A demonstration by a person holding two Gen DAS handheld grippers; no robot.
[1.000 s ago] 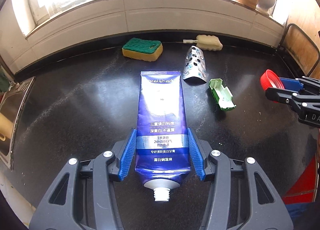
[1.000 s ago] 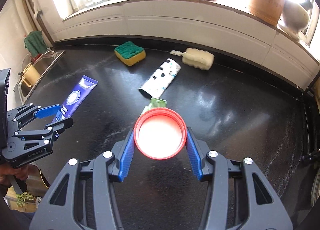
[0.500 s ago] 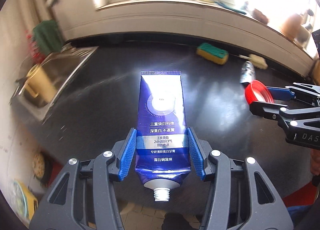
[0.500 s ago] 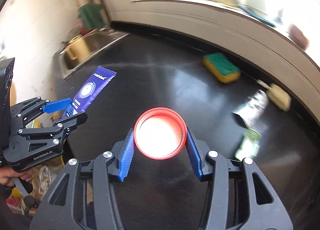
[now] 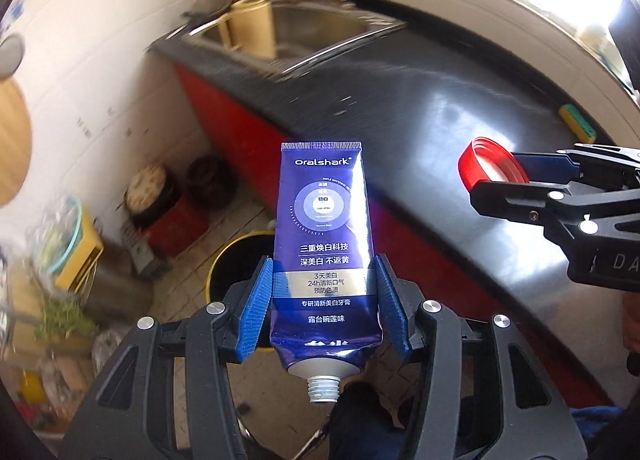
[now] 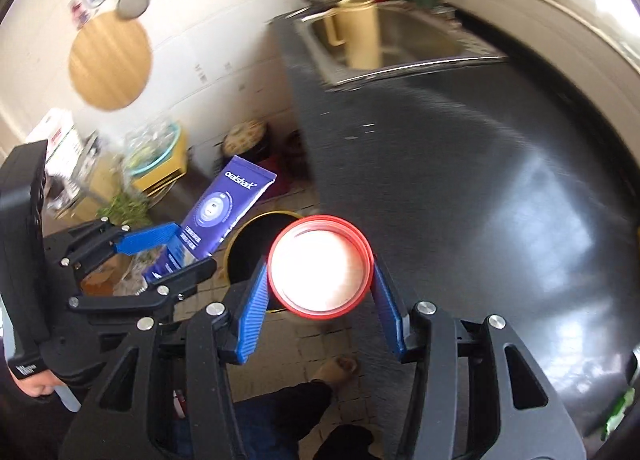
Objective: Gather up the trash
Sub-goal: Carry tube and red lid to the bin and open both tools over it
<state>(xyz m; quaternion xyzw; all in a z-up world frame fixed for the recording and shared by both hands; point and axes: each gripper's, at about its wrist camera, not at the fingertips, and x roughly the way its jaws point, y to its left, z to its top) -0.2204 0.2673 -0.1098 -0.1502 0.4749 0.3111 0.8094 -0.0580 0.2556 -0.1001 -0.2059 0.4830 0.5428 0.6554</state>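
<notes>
Two jaws clamped, left gripper [image 5: 325, 304] grasping toothpaste tube [image 5: 325, 244], right gripper [image 6: 319, 294] grasping red lid [image 6: 319, 266]

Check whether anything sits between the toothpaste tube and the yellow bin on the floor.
Nothing visible blocks it. The toothpaste tube, clamped in the left gripper, hangs past the counter edge, with the yellow bin open on the floor behind it. The bin's mouth looks dark and uncovered.
</notes>
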